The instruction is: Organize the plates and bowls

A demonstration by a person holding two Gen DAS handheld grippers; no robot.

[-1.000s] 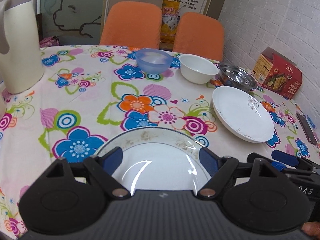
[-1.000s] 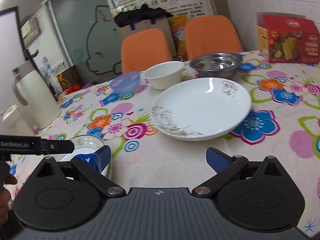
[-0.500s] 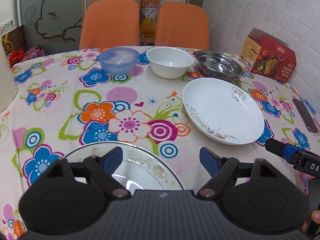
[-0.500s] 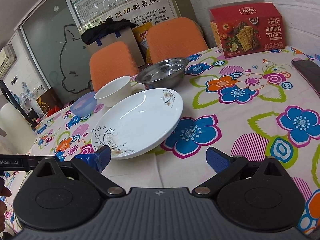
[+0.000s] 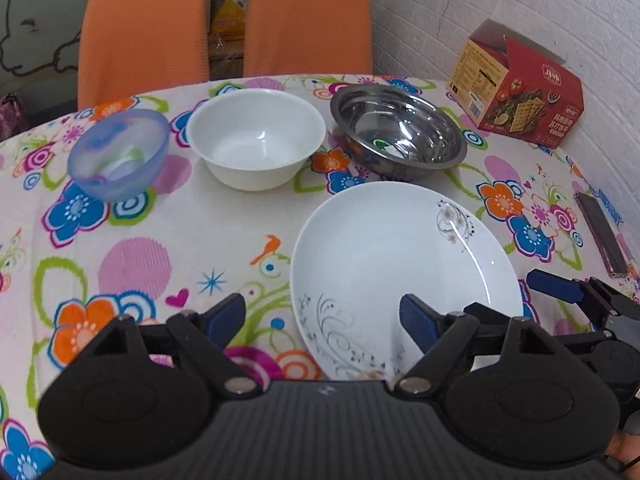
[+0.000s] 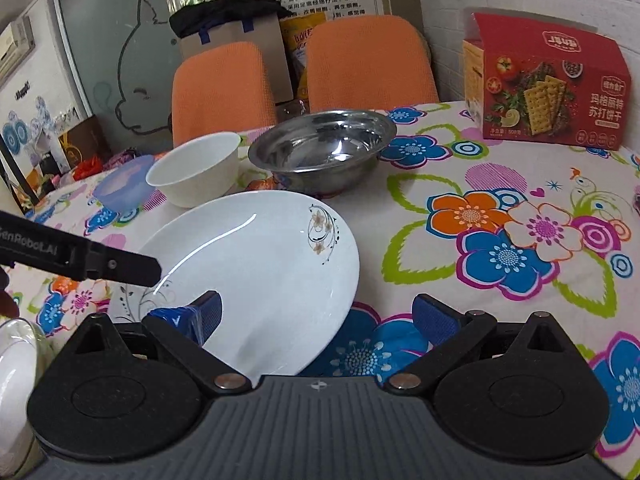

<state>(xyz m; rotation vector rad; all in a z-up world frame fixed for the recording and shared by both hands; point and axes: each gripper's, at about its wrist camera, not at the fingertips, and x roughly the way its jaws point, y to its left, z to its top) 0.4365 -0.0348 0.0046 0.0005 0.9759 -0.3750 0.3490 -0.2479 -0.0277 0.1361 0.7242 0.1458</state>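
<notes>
A white plate (image 5: pixel 404 264) with a glossy, shallow well is seen lying flat on the flowered tablecloth (image 5: pixel 160 240), toward the near right part of the table. A small brown flower sprig with thin black curls is printed near its far rim, and a grey scroll pattern runs along its near left rim. A bright streak of light is reflected across its surface.

Along the far edge of the table three bowls are lined up from left to right: a translucent blue plastic bowl (image 5: pixel 118 152), a plain white bowl (image 5: pixel 256 138) and a stainless steel bowl (image 5: pixel 398 130). The steel bowl is placed just beyond the plate's far rim; whether the two touch cannot be told. A red cracker box (image 5: pixel 520 92) is stood at the far right corner, and a dark flat phone-like object (image 5: pixel 600 232) is laid by the right edge. Two orange chairs (image 5: pixel 304 20) are set behind the table.

The left gripper (image 5: pixel 322 316) is held with its jaws spread wide and nothing between them; its right finger is seen over the plate's near portion, its left finger over bare cloth. Contact with the plate cannot be judged.

The right gripper (image 6: pixel 316 316) is likewise spread wide and empty, with its left finger over the plate's (image 6: pixel 256 272) near rim and its right finger over the cloth. At the lower left edge of the right wrist view a sliver of another white dish (image 6: pixel 16 364) is visible.
</notes>
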